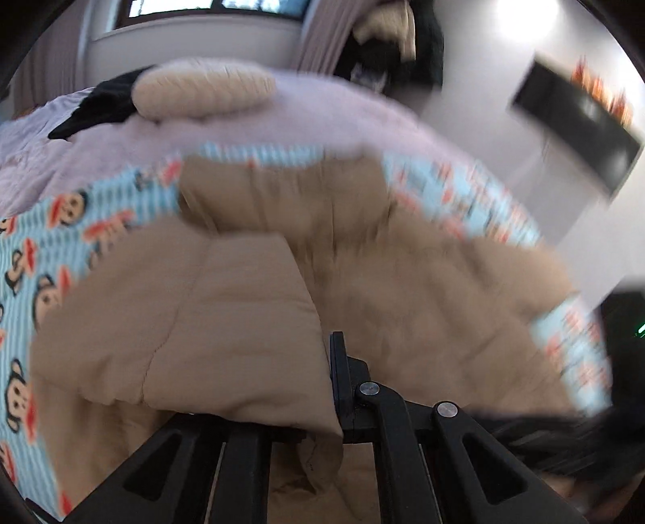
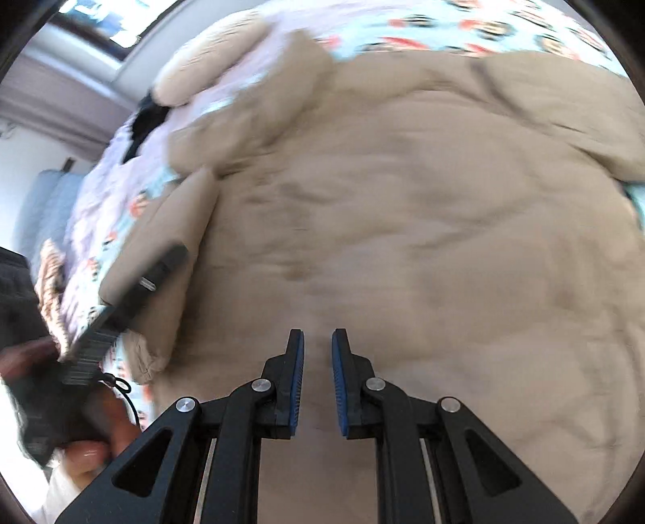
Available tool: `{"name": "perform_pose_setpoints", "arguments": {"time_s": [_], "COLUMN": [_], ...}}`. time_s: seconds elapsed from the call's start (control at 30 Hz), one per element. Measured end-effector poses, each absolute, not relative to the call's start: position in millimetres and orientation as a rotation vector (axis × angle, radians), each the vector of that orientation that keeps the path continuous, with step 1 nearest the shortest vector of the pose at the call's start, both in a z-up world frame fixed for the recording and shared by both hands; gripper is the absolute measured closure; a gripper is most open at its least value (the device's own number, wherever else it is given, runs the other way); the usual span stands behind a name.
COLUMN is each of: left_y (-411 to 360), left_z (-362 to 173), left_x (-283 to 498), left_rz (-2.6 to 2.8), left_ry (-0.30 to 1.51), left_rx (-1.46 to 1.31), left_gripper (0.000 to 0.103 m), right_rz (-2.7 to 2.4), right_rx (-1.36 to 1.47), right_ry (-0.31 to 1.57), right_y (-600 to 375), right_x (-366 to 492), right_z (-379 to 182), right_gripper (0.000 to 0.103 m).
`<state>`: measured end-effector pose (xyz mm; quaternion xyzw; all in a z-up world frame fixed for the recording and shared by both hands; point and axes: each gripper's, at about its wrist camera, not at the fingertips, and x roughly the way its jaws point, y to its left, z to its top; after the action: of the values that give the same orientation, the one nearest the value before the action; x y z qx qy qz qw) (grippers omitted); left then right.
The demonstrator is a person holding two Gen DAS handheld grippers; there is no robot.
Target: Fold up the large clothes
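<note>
The left gripper [image 1: 334,387] is clamped on a sleeve [image 1: 225,322] of the tan coat [image 1: 403,290]. In the left wrist view only one black finger [image 1: 340,379] shows, at 6 o'clock; the padded sleeve fold covers the other and drapes off toward 9 o'clock. The right wrist view shows the same grip from outside: at 9 o'clock the left gripper [image 2: 161,270] bites the sleeve [image 2: 173,229], with a hand [image 2: 92,439] behind it at 8 o'clock.

The right gripper [image 2: 317,383] stands slightly apart, a narrow gap between its blue pads [image 2: 297,383]. Nothing sits between them. It hangs over the coat [image 2: 423,262]; whether the tips touch the cloth I cannot tell.

The coat lies spread on a monkey-print sheet [image 1: 48,258], which shows around it from 7 to 3 o'clock in the left view and along 12 to 2 o'clock [image 2: 443,24] in the right view. The sheet lies on a lilac cover [image 1: 322,117] on the bed.

Counted: two grippers, one coat, one held sleeve, one printed sheet. One cream pillow [image 1: 201,92] rests at 11 o'clock on the cover, touching one black garment [image 1: 100,105] on its 9 o'clock side. One window [image 1: 213,12] is at 12 o'clock, and one dark shelf [image 1: 576,129] hangs on the wall at 2 o'clock. Both views are blurred, the left one most toward 3 o'clock.
</note>
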<state>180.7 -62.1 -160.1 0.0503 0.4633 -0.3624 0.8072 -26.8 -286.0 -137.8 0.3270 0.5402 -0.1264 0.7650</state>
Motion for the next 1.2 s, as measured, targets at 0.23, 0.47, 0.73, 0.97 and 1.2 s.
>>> {"name": "perform_pose_setpoints", "arguments": {"time_s": [0.23,0.47,0.73,0.97,1.2], "left_y": [-61,31,119,119,156], "left_z": [-180,-126,-196,-216,-187], "left_x": [136,138,164,154,207], "left_rz": [-0.759,-0.586,-0.348,-0.365,-0.514], "left_ry": [1.027,0.961,1.219,1.238,1.221], "left_rx": [0.176,0.071,-0.165,-0.183,-0.531], "left_gripper": [0.031,0.030,0.030,0.028,0.028], "right_rz": [-0.278,-0.144,0.028,-0.158,-0.192], "right_rx": [0.688,0.431,-0.163,-0.225,0.814], "right_ry": [1.209,1.187,1.126,1.020,1.071], "right_y": [-304,-259,-127,-148,-307], "right_x": [-45,-10,52,93,46], "right_z": [-142,-113,-115,-122,-163], "right_gripper": [0.087,0.026,0.012,0.013,0.096]}}
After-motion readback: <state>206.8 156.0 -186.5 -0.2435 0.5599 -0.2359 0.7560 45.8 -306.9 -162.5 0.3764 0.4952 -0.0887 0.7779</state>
